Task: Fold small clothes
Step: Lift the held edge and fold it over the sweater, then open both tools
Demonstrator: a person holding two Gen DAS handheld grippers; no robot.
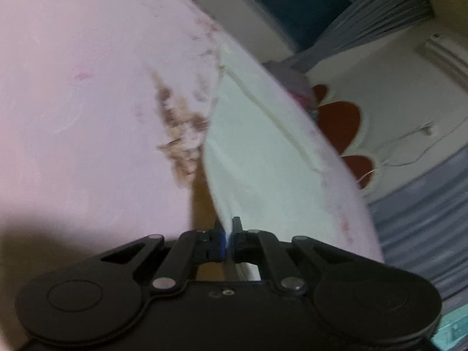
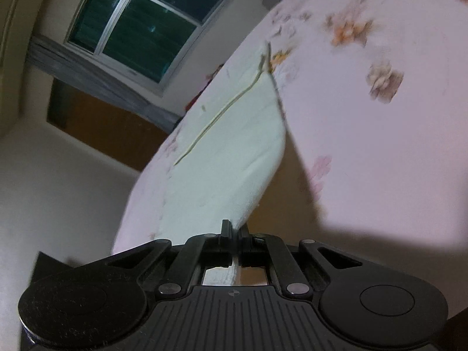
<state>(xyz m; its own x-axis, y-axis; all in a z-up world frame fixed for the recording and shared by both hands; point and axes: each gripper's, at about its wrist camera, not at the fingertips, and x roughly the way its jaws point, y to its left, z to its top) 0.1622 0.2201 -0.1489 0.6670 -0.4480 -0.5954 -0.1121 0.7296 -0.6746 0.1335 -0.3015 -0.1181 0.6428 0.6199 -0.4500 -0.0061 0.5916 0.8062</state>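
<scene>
A small pale white garment [image 1: 257, 158] lies on a pink flowered bed sheet [image 1: 82, 111]. Its near edge is lifted off the sheet and pinched in my left gripper [image 1: 229, 228], whose fingers are shut on the cloth. In the right wrist view the same garment [image 2: 231, 158] stretches away from my right gripper [image 2: 235, 229], which is shut on another near corner of it. A thin seam line [image 2: 222, 114] runs along the cloth. The lifted edge throws a brown shadow on the sheet beside it.
The sheet [image 2: 365, 134] carries printed flowers [image 2: 383, 83]. A dark window [image 2: 140, 29] and grey curtain [image 1: 377, 26] stand beyond the bed. A white cloth with red heart shapes [image 1: 339, 122] and a thin cable [image 1: 409, 146] lie past the bed's edge.
</scene>
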